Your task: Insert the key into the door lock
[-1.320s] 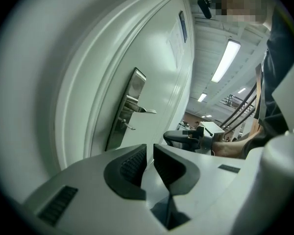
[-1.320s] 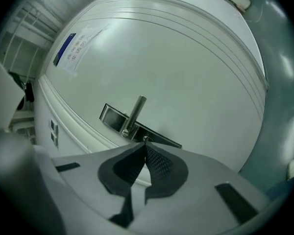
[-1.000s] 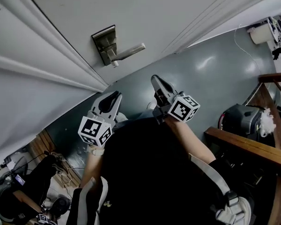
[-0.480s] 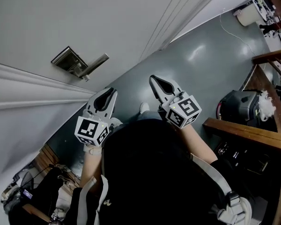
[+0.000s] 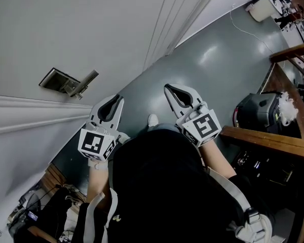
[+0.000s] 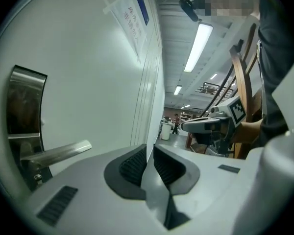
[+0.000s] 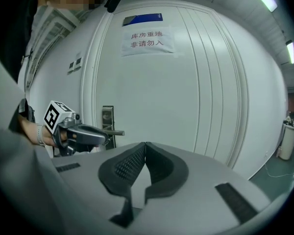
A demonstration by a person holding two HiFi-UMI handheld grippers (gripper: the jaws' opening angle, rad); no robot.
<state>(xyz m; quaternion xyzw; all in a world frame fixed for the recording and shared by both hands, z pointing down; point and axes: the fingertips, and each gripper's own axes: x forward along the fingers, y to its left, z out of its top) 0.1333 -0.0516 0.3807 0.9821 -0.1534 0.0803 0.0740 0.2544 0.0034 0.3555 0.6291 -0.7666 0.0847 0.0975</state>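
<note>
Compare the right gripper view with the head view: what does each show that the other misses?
Only the right gripper view: the white paper notice with printed characters on the door, and the right gripper seen along its jaws, which are together with nothing between them. Only the head view: the brown wooden railing and a black rounded object beside it. Both: the white panelled door, its silver metal lever handle and the left gripper.
</note>
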